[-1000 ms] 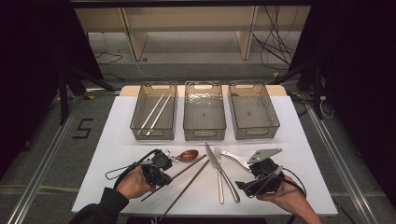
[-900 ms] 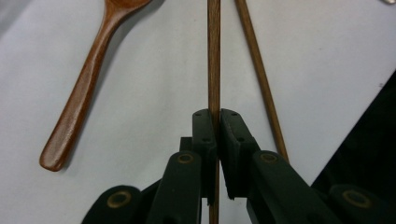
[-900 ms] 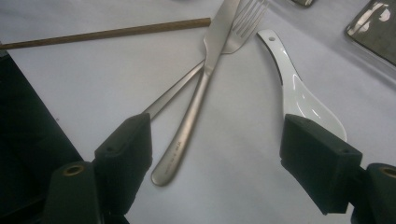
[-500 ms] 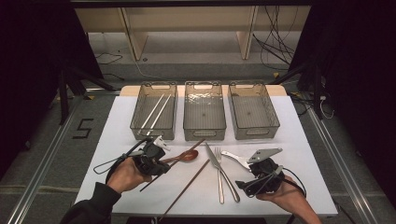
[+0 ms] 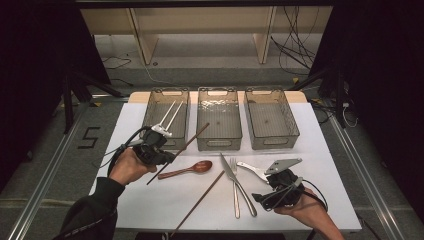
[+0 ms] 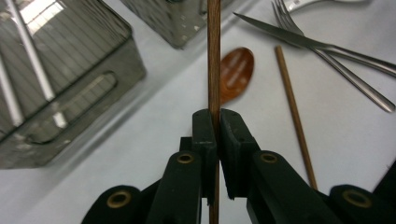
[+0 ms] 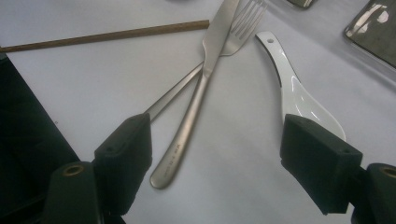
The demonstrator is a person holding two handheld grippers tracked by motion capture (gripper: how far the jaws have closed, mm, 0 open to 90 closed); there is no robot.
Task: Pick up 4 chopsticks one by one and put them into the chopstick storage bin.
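High view: left tool [image 5: 167, 156] clenched on a chopstick [image 5: 186, 144], lifted off the desk [image 5: 150, 200], tip slanting toward the middle bin [image 5: 219, 119]; left bin [image 5: 165, 116] holds two white chopsticks [image 5: 170, 114]. Second chopstick [image 5: 200, 197], wooden spoon [image 5: 187, 170], knife [image 5: 235, 180], fork [image 5: 234, 187] lie on desk. Right tool [image 5: 262, 196] open, empty. Left gripper view: pads pinch chopstick [image 6: 214, 70] mid-shaft, a grip detail the high view blurs. Stick looks light, stiff, thin, likely to pivot; grip near middle. Right gripper view: jaws spread over knife [image 7: 196, 102], fork [image 7: 233, 32], white spoon [image 7: 294, 88].
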